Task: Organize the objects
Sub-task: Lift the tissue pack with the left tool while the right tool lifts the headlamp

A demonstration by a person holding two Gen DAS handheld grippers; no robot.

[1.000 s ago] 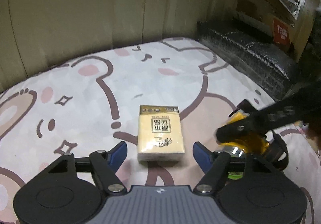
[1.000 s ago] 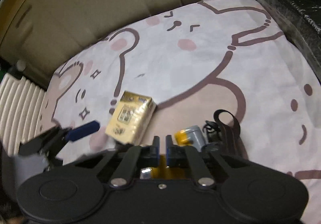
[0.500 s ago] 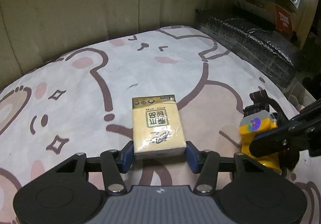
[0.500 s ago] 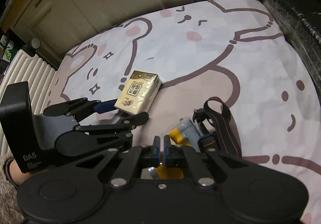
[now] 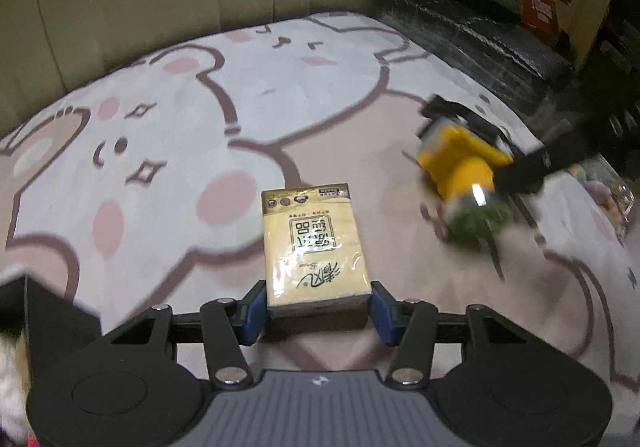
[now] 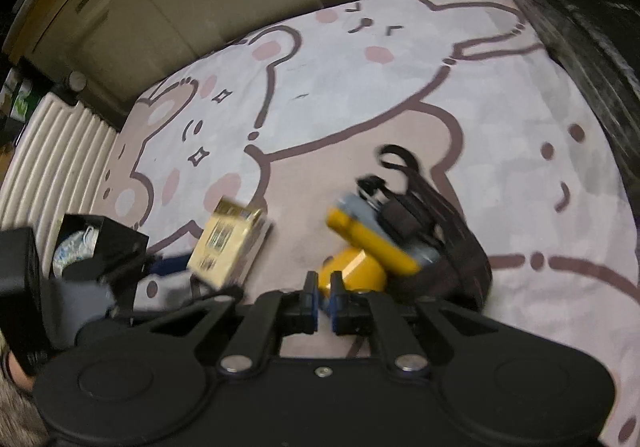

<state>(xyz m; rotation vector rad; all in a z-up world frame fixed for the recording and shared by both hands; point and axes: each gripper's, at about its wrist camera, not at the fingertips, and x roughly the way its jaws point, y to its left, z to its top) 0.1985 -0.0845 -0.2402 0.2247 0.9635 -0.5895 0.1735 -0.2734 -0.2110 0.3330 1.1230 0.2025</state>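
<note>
Yellow tissue pack (image 5: 316,247) sits clamped at its near end in the left tool (image 5: 316,307), over the cartoon bedspread (image 5: 168,119); right tool (image 6: 325,297), closed, grips the yellow headlamp (image 6: 372,243). Both lifted, awaiting placement.

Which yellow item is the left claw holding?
The flat yellow tissue pack, printed with black characters, sits between the left claw. The yellow headlamp with black strap is in the right claw.

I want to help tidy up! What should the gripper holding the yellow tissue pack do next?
Probably lift it a little. The left gripper has its blue pads against both sides of the yellow plastic-wrapped tissue pack, which looks barely off the cartoon bear bedsheet.
</note>
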